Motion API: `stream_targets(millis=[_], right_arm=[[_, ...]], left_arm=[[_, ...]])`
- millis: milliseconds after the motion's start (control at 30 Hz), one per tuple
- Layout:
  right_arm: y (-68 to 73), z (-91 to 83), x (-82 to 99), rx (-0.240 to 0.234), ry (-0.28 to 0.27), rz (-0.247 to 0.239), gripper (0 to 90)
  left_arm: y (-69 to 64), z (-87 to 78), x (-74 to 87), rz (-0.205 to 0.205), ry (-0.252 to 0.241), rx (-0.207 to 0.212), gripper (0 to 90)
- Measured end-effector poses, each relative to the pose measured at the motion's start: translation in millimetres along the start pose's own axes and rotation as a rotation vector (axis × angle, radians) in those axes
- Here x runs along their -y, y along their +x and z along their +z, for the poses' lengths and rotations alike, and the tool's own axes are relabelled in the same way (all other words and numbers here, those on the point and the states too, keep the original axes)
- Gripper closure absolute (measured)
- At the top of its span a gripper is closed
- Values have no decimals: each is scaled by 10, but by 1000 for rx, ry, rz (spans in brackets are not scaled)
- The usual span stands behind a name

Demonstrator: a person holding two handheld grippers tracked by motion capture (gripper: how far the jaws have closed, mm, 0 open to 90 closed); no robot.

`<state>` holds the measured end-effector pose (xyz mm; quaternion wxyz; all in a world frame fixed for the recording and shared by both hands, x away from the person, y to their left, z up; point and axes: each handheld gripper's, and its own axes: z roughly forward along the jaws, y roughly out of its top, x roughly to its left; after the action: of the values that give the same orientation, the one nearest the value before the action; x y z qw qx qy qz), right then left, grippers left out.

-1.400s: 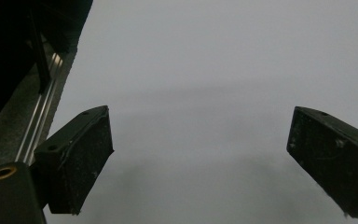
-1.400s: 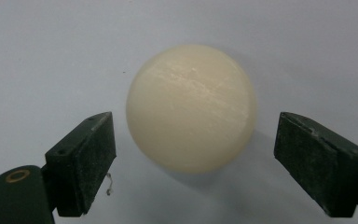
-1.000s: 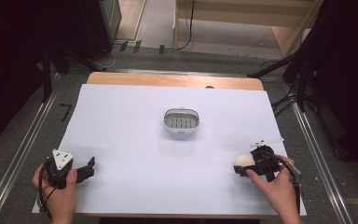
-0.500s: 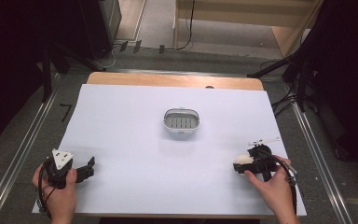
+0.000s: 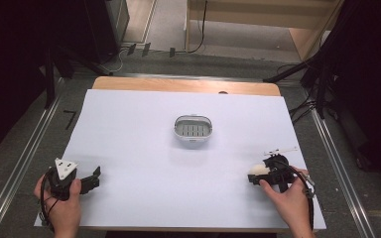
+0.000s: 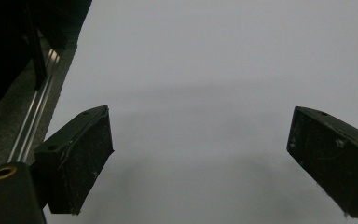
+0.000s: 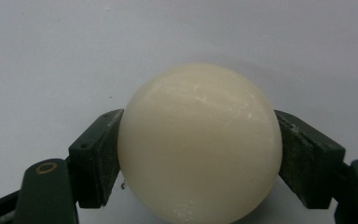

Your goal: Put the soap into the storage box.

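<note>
A white worktop (image 5: 129,129) carries a small grey basket (image 5: 193,131) at its centre. At four o'clock, the right hand-held gripper (image 5: 256,174) clamps a cream ball (image 7: 199,142) between both jaws, low over the surface. At eight o'clock, the left hand-held gripper (image 5: 95,177) rests with jaws spread wide, holding nothing.

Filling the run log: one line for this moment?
right hand-held gripper: shut on cream soap bar | left hand-held gripper: open, nothing between | soap dish: mid-table

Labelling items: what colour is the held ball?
Cream-white ball; the right gripper view shows it best.
</note>
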<state>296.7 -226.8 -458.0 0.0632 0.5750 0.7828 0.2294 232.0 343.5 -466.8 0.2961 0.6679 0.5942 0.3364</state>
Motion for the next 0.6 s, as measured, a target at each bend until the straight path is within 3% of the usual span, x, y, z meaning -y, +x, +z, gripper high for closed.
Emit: stream_targets(millis=[433, 600], right_arm=[[30, 20, -9, 27, 13, -8, 236], [27, 12, -10, 14, 18, -6, 238]], left_arm=[[-2, 1, -2, 2, 4, -2, 73], [-2, 2, -1, 2, 4, -2, 73]])
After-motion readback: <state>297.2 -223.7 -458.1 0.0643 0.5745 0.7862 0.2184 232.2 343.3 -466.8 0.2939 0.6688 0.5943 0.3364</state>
